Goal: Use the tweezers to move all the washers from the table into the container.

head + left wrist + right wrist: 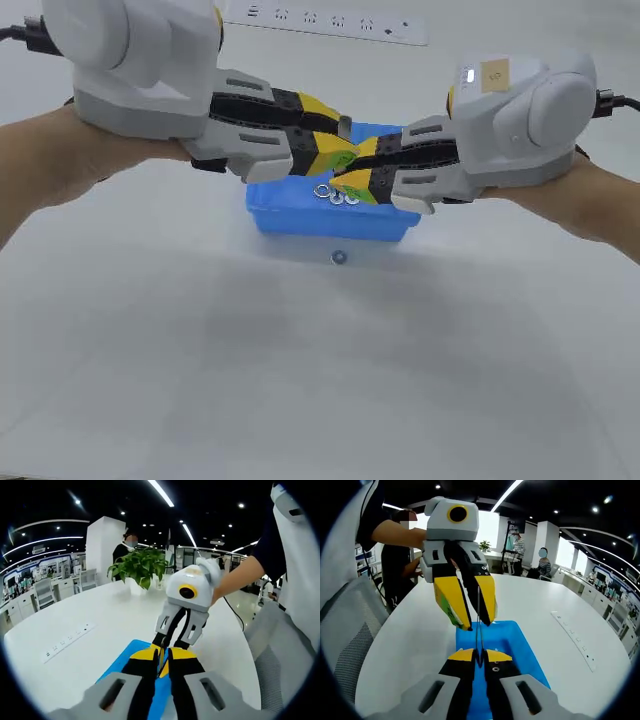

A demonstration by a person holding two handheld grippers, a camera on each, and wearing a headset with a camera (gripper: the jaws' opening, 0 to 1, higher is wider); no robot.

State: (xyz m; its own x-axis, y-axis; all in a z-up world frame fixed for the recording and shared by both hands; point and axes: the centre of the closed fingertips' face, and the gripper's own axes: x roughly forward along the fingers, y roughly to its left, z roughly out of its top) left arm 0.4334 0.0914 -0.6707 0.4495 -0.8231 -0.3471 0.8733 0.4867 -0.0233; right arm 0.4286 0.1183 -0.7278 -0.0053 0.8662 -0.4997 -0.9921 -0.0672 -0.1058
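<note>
The table (300, 380) is white and bare-topped, with a white power strip (320, 20) along the upper edge of the head view; the room behind is a big open office with a dark ceiling and long light strips (160, 492); a potted plant (140, 565) stands on a far table at upper centre of the left gripper view; a grey mesh chair (350, 640) sits at the left of the right gripper view, and people (540, 570) are at desks further back.

A blue container (300, 220) rests at the middle of the head view; several washers (337, 195) lie inside it near its front wall; one loose washer (339, 258) lies on the table just in front of it.

The left gripper (340, 150) comes in from the upper left and the right gripper (345, 185) from the right; their yellow tips meet over the container.

The tweezers (480, 630) show as a thin dark line, upright in the right gripper view; their long axis runs straight out along the right gripper's jaws toward the left gripper. The right gripper's jaws are closed onto the near end; the far end passes between the left gripper's jaws, which stand narrowly apart; I cannot tell whether they pinch it.
</note>
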